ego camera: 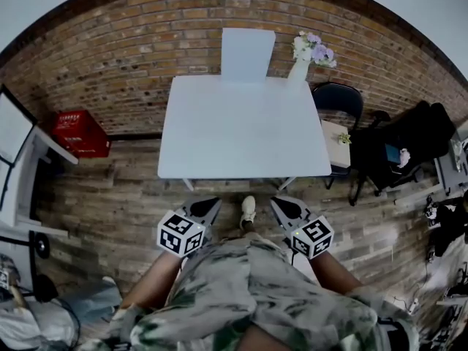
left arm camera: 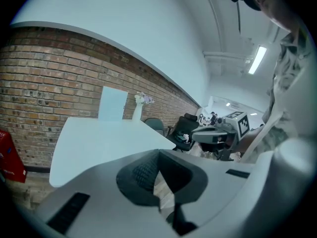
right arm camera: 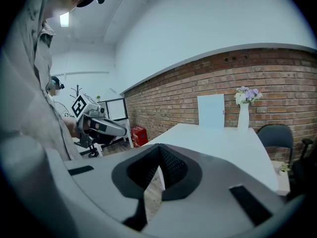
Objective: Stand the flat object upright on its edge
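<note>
A flat pale-blue panel (ego camera: 248,53) stands on its edge at the far side of the white table (ego camera: 241,134), leaning on the brick wall. It also shows as the panel (left arm camera: 113,104) in the left gripper view and the panel (right arm camera: 211,111) in the right gripper view. My left gripper (ego camera: 208,208) and right gripper (ego camera: 282,208) hang close to my body, short of the table's near edge. Both are shut and hold nothing. The left gripper's jaws (left arm camera: 158,175) and the right gripper's jaws (right arm camera: 157,170) each meet with floor showing below.
A white vase of flowers (ego camera: 301,63) stands on the table's far right corner beside the panel. A red crate (ego camera: 79,132) sits by the wall at left. At right are a black chair (ego camera: 338,97), a small side table (ego camera: 337,143) and an office chair (ego camera: 398,152).
</note>
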Demonstrator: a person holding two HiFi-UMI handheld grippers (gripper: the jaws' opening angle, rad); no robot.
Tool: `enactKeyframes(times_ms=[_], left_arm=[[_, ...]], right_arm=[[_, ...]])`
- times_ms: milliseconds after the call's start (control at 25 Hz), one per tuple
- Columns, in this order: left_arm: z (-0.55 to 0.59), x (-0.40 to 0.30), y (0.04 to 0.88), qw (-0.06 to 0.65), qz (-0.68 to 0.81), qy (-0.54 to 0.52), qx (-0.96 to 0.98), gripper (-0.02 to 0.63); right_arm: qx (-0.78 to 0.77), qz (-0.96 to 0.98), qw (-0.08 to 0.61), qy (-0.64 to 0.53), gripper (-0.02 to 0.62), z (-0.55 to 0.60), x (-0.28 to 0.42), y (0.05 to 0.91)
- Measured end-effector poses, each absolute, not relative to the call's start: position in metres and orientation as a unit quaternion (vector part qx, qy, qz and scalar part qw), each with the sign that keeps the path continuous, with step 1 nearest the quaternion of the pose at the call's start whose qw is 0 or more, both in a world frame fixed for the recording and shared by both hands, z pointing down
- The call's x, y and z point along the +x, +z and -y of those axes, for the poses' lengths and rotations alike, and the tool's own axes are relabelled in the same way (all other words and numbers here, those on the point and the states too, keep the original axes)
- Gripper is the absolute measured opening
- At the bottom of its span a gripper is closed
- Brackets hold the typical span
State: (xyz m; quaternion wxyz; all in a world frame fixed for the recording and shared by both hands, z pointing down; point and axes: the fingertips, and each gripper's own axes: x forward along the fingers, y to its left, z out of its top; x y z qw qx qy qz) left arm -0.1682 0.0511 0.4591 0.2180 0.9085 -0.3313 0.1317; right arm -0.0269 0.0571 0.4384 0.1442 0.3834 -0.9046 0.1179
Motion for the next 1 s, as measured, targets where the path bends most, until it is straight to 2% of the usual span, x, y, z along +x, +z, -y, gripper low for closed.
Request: enactKeyframes(times_ms=[1000], left_arm=[[-0.019, -0.175, 0.466, 0.234, 0.342, 0.127, 0.901, 0.025]], right_arm=[[0.376, 0.906, 0.160, 0.115, 0.020, -0.024, -0.023, 0.435]])
